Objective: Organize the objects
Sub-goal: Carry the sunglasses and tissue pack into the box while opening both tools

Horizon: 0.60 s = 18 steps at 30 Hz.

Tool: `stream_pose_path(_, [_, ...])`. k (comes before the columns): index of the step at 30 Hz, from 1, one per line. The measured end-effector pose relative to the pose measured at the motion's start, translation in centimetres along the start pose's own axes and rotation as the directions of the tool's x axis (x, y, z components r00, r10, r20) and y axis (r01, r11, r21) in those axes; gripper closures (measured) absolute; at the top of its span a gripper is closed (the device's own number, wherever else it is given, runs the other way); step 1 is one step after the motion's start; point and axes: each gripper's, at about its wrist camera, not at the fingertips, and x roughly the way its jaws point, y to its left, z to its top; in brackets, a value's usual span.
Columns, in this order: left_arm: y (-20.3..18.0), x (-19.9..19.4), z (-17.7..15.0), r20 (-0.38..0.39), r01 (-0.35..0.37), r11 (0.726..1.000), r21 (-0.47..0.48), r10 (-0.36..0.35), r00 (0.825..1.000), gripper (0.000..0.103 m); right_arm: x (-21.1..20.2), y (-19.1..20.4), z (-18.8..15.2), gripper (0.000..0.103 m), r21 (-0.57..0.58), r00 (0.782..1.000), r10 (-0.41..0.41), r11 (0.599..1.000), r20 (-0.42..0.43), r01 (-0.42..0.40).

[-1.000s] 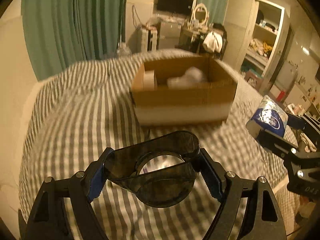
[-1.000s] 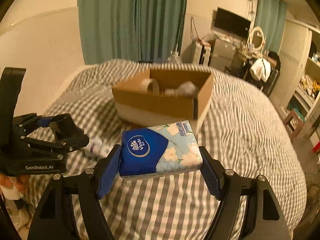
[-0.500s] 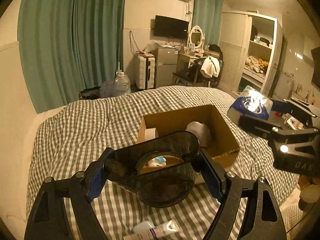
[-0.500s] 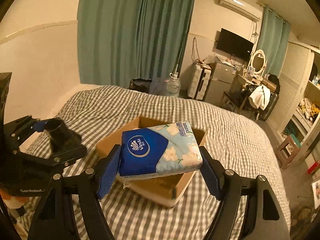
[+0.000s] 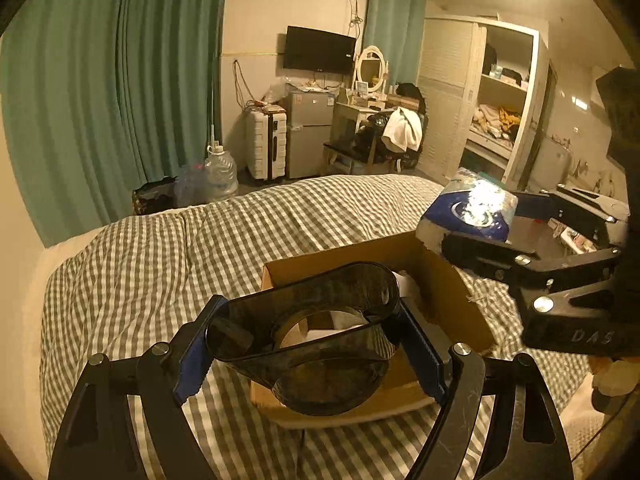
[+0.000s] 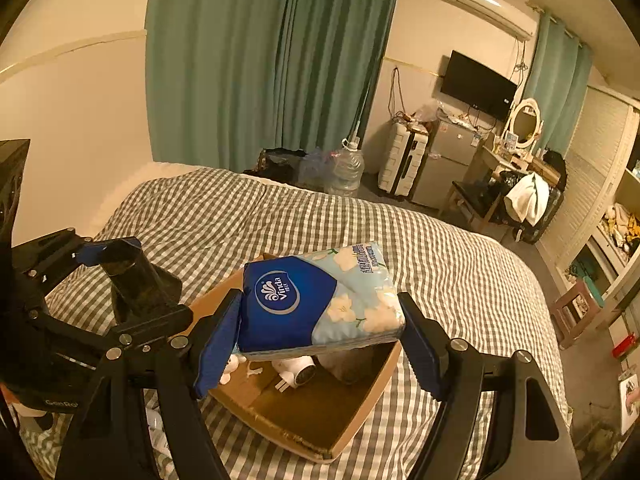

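Above cardboard box (image 6: 340, 420) now | both tools raised — tissue pack (image 6: 320, 304), dark cup (image 5: 316, 340)

Black claw (image 5: 308, 344), blue pads, silver screws

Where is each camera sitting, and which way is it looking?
Left wrist view: sits on the left gripper, looking forward and down past its dark plastic cup at the cardboard box; the right gripper shows at the right edge.
Right wrist view: sits on the right gripper, looking forward and down past its tissue pack into the box; the left gripper shows at the left edge.
Both share the box, checked bedspread, green curtain, TV.
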Motion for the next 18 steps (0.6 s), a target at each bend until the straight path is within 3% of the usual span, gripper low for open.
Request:
stream_pose_path(10, [0.0, 7.2, 0.6, -0.098, 0.052, 0.998, 0.045, -0.048, 0.994, 0.018, 5.3, -3.3, 0.1, 0.028, 0.006, 0.998, 0.019, 1.000, -0.059, -0.019])
stream_pose_path(18, [0.4, 10.8, 0.2, -0.167, 0.119, 0.992, 0.034, -0.112, 0.980, 0.018, 9.8, -5.2, -1.0, 0.028, 0.011, 0.994, 0.039, 0.999, -0.098, -0.038])
